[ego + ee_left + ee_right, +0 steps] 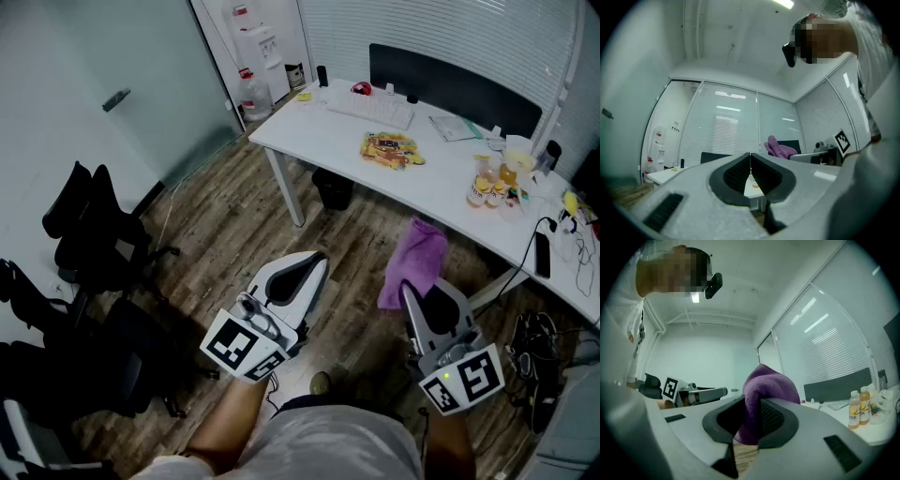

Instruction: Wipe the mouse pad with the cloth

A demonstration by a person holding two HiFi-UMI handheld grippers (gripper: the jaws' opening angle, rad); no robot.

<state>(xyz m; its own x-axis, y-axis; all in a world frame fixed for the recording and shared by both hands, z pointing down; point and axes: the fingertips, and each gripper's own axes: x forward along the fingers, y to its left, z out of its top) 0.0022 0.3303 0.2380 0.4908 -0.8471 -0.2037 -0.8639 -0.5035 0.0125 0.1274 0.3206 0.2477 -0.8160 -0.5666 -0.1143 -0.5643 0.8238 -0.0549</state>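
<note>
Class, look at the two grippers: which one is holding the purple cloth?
The right gripper: the purple cloth is pinched between its jaws. The left gripper is shut on nothing.

White desk (pixel 319 136) holds keyboard (pixel 370 108), yellow snack bag (pixel 391 149), drink bottles (pixel 486 187); black chairs (pixel 89 234) at left.

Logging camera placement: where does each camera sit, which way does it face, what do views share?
Head view: on the person's head, aimed steeply down at the white desk; shows forearms, left gripper, right gripper.
Left gripper view: on that gripper, facing along its shut jaws toward window blinds; sleeve at right.
Right gripper view: along jaws clamped on the purple cloth; shirt at left.
Shared: the cloth shows in all three.
</note>
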